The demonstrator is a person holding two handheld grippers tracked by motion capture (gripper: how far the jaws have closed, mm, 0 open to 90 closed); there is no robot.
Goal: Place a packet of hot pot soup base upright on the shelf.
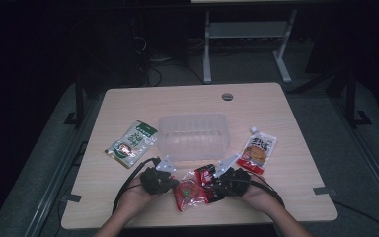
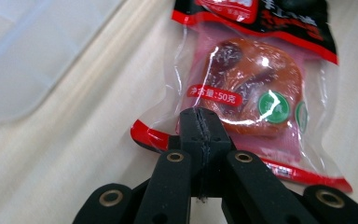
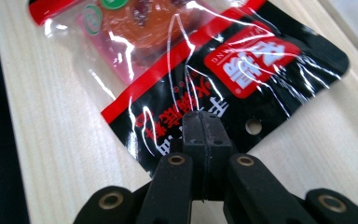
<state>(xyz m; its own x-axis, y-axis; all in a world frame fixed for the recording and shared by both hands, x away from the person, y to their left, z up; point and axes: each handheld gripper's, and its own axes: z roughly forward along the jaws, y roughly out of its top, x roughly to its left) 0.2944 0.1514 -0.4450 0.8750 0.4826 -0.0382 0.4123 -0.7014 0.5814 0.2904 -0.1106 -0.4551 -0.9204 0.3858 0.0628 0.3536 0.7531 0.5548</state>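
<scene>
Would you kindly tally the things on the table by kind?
Snack packets: 3 (green, red-and-white, red-and-black)
Clear tubs: 1
Total: 4

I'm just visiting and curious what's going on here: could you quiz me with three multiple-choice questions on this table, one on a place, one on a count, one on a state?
1. Where is the clear tub?
A. mid-table, beyond the grippers
B. on the floor
C. on the green packet

2. How many packets lie on the table or are held?
A. one
B. three
C. six

3. How do the left gripper and right gripper stand?
A. both wide open
B. one open
C. both shut on the red packet

Answers:
1 A, it sits mid-table.
2 B, a green packet, a red-and-white packet, the red one.
3 C, each pinches one end.
</scene>
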